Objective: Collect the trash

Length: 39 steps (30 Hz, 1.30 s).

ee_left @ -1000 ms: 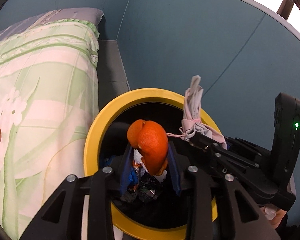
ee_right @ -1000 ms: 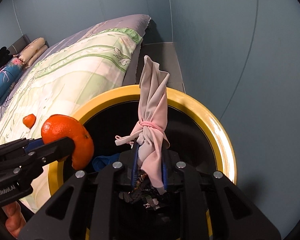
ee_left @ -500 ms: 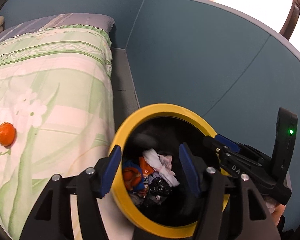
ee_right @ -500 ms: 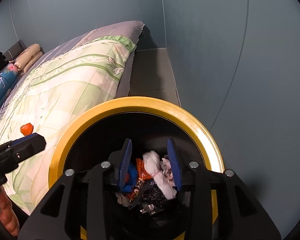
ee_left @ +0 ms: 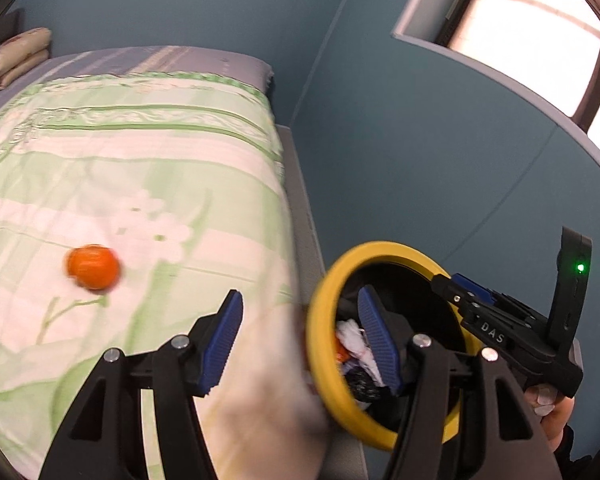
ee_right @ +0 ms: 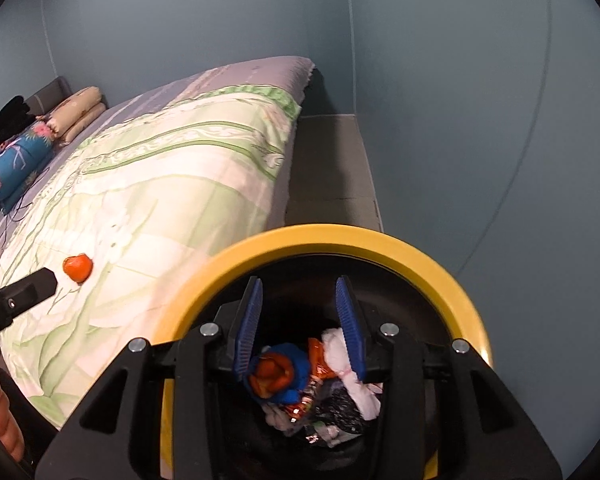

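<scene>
trash (ee_right: 320,384) in bin (ee_right: 380,240), right gripper (ee_right: 300,320) above, empty.

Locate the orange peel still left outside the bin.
The round orange peel lies on the green floral bedspread, left of the yellow-rimmed black bin in both wrist views.

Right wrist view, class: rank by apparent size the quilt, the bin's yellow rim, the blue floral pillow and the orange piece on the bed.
1. Quilt
2. Yellow rim, though nearness to the camera enlarges it
3. Blue floral pillow, far off
4. Orange piece
</scene>
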{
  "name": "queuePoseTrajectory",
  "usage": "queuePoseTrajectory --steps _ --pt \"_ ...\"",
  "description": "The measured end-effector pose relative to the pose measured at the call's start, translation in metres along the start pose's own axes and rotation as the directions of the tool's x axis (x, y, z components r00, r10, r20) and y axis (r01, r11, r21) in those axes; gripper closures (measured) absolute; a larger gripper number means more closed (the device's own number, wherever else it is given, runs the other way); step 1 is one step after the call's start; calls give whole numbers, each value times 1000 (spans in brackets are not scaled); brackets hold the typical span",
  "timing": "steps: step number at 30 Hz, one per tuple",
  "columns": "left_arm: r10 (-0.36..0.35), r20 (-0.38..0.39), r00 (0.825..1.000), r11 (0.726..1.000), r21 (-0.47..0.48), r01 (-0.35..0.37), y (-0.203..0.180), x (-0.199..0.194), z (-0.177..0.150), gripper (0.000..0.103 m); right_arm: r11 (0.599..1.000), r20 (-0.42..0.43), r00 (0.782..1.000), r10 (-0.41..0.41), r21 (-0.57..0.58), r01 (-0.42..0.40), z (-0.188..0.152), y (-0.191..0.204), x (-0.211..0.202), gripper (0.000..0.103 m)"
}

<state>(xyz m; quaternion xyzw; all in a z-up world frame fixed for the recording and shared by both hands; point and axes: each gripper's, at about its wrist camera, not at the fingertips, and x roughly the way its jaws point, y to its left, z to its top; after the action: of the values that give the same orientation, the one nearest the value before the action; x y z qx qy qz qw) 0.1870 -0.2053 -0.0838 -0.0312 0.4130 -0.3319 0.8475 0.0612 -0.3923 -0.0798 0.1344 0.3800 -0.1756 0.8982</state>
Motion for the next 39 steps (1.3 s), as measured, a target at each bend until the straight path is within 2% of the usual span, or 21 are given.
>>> queuePoseTrajectory --steps 3,6,8,12,14,17,20,23,26,27,29,30,33,36,39 --pt "36 33 999 999 -22 -35 16 -11 2 38 1000 14 1000 8 -8 -8 3 14 1 63" --pt "67 67 995 997 -49 -64 34 -30 0 37 999 37 999 38 -21 -37 8 31 -2 61" --pt "91 92 992 994 -65 -85 47 -46 -1 33 997 69 996 57 -47 -54 12 49 -8 53" --pt "173 162 971 983 -93 -160 69 -76 -1 26 992 136 986 92 -103 -78 19 85 -22 46" --pt "212 196 957 974 -118 -191 80 -93 -2 24 987 161 980 118 -129 -98 23 104 -27 37" --pt "264 237 935 962 -134 -237 92 -115 -3 16 979 195 968 160 -157 -130 27 131 -35 28" --pt "318 289 903 946 -154 -284 99 -137 -2 10 968 229 952 205 -190 -163 28 155 -45 15" --pt "374 334 865 926 -183 -330 104 -163 -4 8 958 269 934 235 -225 -177 26 181 -56 8" --pt "433 376 819 900 -221 -375 109 -191 -10 8 956 317 916 245 -237 -174 28 204 -68 8" --pt "446 384 809 894 -230 -384 110 -197 -12 8 955 326 911 251 -239 -178 29 210 -71 8" --pt "483 407 775 875 -250 -414 110 -214 -18 8 943 342 891 299 -250 -220 30 219 -79 8" --pt "495 413 764 869 -255 -425 109 -219 -20 8 936 351 879 324 -256 -243 30 224 -84 8" --pt "535 435 725 845 -265 -465 104 -236 -30 8 925 383 856 348 -289 -247 25 238 -99 8" --pt "565 452 691 824 -269 -498 97 -247 -39 8 926 409 846 341 -298 -229 20 247 -110 8" --pt "580 458 674 813 -282 -509 93 -255 -49 8 924 416 839 352 -300 -239 14 250 -116 8"
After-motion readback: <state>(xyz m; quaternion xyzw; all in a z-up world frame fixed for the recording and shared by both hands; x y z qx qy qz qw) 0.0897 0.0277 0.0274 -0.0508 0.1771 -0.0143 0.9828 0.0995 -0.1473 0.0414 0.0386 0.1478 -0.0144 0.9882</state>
